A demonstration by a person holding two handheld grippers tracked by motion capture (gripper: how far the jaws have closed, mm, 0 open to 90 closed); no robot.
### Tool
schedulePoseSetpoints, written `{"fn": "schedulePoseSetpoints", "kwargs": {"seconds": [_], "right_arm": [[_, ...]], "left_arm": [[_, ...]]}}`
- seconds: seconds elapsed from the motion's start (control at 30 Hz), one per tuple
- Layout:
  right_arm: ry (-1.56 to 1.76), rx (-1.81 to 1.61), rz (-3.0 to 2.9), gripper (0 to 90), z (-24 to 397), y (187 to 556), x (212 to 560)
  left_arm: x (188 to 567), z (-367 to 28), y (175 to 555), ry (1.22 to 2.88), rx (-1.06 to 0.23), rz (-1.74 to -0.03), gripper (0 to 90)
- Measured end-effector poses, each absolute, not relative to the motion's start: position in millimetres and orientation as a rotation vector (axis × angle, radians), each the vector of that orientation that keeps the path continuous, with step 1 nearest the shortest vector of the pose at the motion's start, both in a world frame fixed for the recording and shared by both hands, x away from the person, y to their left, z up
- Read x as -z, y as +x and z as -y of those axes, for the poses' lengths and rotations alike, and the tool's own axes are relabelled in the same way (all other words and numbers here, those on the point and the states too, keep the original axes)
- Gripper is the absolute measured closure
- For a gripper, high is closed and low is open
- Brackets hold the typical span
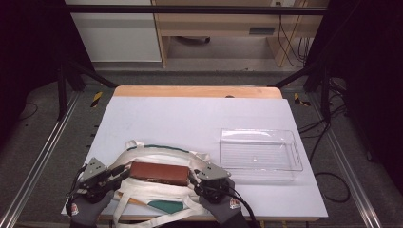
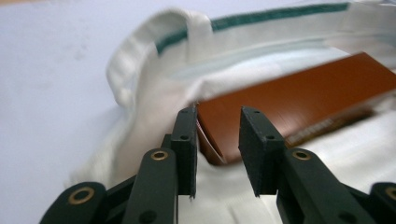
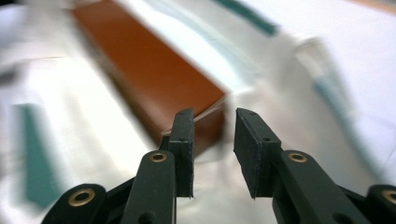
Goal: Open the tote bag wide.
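Lying flat across a white cloth bag (image 1: pixel 157 164), the brown rectangular box (image 1: pixel 159 173) sits at lower centre of the high view, long axis running left to right. The bag has green trim and loose handles (image 1: pixel 124 202) that spill toward the bottom edge of the frame; it is spread on the white table (image 1: pixel 190 118), and the box rests on the fabric, whether on top of it or partly inside the mouth I cannot tell.

Left gripper (image 1: pixel 110 175) sits at the box's left end, right gripper (image 1: pixel 196 179) at its right end, each carried by a gloved hand (image 1: pixel 88 206) entering from the bottom of the frame. Both approach the short ends, which reads as a two-sided lift: the box is long, and one jaw pair at each end would keep it level.

Left gripper view: jaws parted by a moderate gap, the near corner of the box (image 2: pixel 299 95) showing between and just beyond the tips. Nothing is clamped. Right gripper view: same moderate gap, the opposite corner of the box (image 3: pixel 154 79) just ahead of the tips and overlapping the left jaw; nothing gripped. Both views are blurred, so contact with the cloth is unclear.

Clear plastic tray (image 1: pixel 294 142) stands empty at right of centre, well apart from the bag. Judgement: a likely destination for the box.
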State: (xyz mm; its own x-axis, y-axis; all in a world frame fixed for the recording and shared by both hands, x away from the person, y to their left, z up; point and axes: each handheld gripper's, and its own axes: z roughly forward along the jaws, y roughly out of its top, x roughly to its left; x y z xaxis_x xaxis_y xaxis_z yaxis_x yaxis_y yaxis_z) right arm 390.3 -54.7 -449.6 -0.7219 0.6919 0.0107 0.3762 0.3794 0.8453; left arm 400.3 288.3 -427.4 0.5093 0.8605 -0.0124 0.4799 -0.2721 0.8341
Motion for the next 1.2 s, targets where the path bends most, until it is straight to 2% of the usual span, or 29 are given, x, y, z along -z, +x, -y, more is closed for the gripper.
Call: {"fn": "schedulePoseSetpoints", "kwargs": {"seconds": [0.13, 0.23, 0.27, 0.3, 0.33, 0.5, 0.73, 1.0, 1.13, 1.17, 1.2], "right_arm": [[0.910, -1.304, -2.402, 66.2, 49.8, 379.4, 456.2], [0.906, -1.298, -2.424, 65.8, 48.5, 379.9, 461.1], [0.912, -1.299, -2.437, 65.8, 48.6, 380.6, 463.0], [0.926, -1.300, -2.452, 65.9, 48.8, 382.0, 466.3], [0.926, -1.300, -2.452, 65.9, 48.8, 382.0, 466.3], [0.942, -1.261, -2.523, 68.6, 47.9, 382.5, 472.0], [0.963, -1.250, -2.545, 71.8, 49.6, 382.8, 475.7], [0.948, -1.254, -2.533, 72.8, 49.1, 380.8, 478.1], [0.931, -1.270, -2.521, 71.9, 50.5, 380.2, 478.0], [0.926, -1.276, -2.515, 70.7, 51.0, 380.7, 477.3], [0.932, -1.306, -2.488, 65.8, 52.9, 381.7, 473.1]], "left_arm": [[433.7, -276.7, 430.0, 1.953, -0.589, -1.137, 66.8], [435.4, -274.2, 434.1, 1.958, -0.592, -1.155, 69.4], [435.1, -274.1, 435.4, 1.959, -0.595, -1.164, 71.2], [433.2, -275.5, 438.6, 1.969, -0.580, -1.187, 79.2], [433.2, -275.5, 438.6, 1.969, -0.580, -1.187, 82.5], [433.8, -272.0, 450.6, 1.998, -0.571, -1.228, 87.7], [437.1, -271.1, 461.1, 1.938, -0.630, -1.275, 88.1], [447.8, -271.0, 467.8, 1.927, -0.605, -1.306, 87.2], [447.4, -274.8, 463.0, 1.889, -0.615, -1.270, 81.0], [446.4, -276.6, 461.0, 1.869, -0.616, -1.262, 78.7], [441.7, -280.5, 456.8, 1.837, -0.586, -1.234, 73.3]]}}
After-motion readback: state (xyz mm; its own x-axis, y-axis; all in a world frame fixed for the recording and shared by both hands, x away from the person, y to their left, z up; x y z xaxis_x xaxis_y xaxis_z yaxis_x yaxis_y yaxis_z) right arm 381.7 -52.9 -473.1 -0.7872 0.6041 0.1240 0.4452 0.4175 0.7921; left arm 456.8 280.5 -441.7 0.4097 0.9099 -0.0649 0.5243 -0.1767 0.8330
